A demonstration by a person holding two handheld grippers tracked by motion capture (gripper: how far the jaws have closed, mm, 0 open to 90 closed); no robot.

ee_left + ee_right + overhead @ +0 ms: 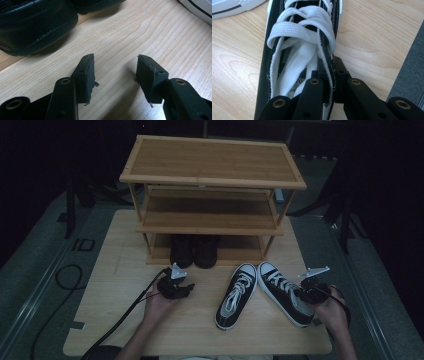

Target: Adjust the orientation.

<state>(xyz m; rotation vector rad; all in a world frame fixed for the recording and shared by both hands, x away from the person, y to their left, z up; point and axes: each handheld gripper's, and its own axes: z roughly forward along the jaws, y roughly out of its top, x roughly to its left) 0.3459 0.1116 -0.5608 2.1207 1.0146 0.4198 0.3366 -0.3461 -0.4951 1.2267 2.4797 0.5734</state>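
Nearest us, our right gripper (pixel 327 75) pinches the right sneaker's (pixel 284 292) side wall, probably to lift it shelfward, while our left gripper (pixel 115 75) waits wide open.

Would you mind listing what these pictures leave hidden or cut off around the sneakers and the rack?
- High view: heel of the right sneaker is covered by the right gripper.
- Right gripper view: that sneaker's toe is cut off by the top edge.
- High view: the dark shoes sit in shadow under the rack; details unreadable.
- Left gripper view: the dark shoes are cut off by the top edge.
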